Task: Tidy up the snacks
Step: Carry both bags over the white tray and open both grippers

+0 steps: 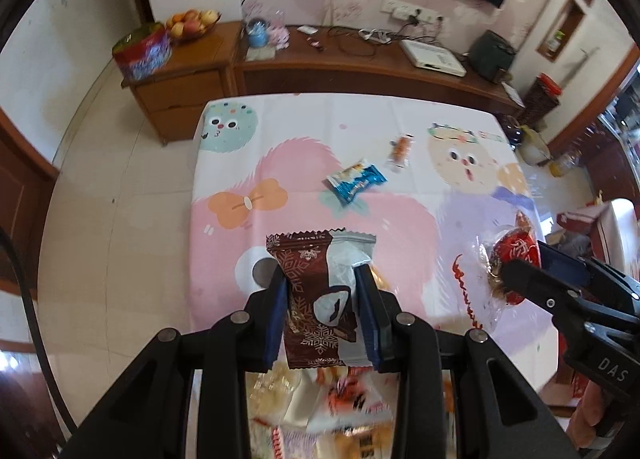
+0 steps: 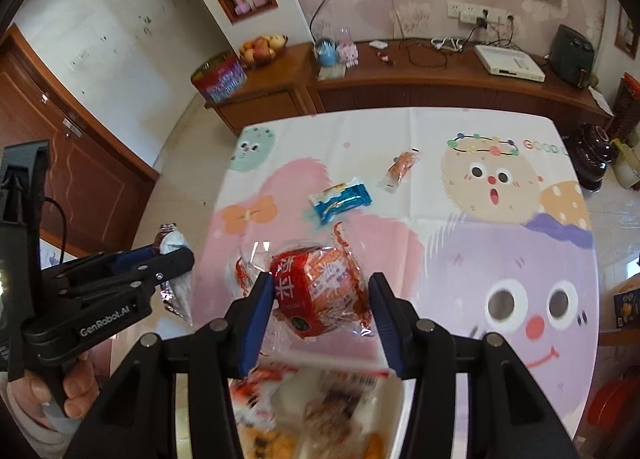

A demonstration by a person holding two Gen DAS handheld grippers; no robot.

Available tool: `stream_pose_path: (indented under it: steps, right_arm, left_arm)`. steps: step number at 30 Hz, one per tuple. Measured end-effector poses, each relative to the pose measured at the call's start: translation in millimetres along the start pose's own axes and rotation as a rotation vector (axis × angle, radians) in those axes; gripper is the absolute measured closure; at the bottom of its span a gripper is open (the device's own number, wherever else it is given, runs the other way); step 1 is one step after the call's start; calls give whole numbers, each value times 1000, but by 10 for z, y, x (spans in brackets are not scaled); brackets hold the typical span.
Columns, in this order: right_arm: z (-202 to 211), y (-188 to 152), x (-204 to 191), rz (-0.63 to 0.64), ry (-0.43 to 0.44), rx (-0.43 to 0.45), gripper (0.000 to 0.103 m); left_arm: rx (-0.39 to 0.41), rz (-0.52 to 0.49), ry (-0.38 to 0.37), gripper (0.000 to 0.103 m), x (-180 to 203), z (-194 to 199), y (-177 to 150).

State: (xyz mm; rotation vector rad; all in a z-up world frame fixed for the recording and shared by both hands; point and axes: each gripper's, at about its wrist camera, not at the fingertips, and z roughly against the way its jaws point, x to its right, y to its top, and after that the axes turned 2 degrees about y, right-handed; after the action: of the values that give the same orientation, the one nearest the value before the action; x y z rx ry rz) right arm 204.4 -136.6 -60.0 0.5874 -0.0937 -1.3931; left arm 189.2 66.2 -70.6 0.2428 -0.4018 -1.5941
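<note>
1. Grippers both hang above a table (image 1: 360, 119) under a cartoon-print cloth, each clamped on a snack
2. The left gripper (image 1: 322, 299) pinches a brown-and-silver snowflake-print packet (image 1: 308, 279) between its blue pads, the packet standing upright between the fingers, lifted clear of the cloth
3. The right gripper (image 2: 318, 299) squeezes a round red snack in clear crinkled wrap (image 2: 320, 291), also held off the table
4. Beneath both grippers lies a blurred heap of mixed snacks (image 2: 320, 411); what holds them I cannot tell
5. Farther out on the cloth lie a blue-and-white packet (image 1: 356, 181) and, just beyond it, a small orange sausage stick (image 1: 400, 151), apart from each other
</note>
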Motion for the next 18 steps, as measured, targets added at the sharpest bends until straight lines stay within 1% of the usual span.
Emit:
stream_pose_path:
  steps: [4,7,10,15,16,18]
  right_arm:
    - [325,-247,-192,-15,-7,50,54]
    - [537,-434,-293,-43,-6,86,54]
    - [696,-641,-396,-64,-43,130,54]
    - [749,-974,-513,-83,-103,152,53]
    - [738,-1044,-535,-83,-121,155,53]
    - [707,-1170,-575,-78,-147,157,53]
  left_arm:
    - [28,-39,-8,72,-9,269,-241]
    - [47,-54,-7,72,-27,395,-414]
    - [62,-70,-6,72,-32,488,-618]
    - [111,-147,39,72,32,523,-984]
    - [112,-164,45,72,46,502,-1045]
    - [84,-182,37,72,54,410,-1170]
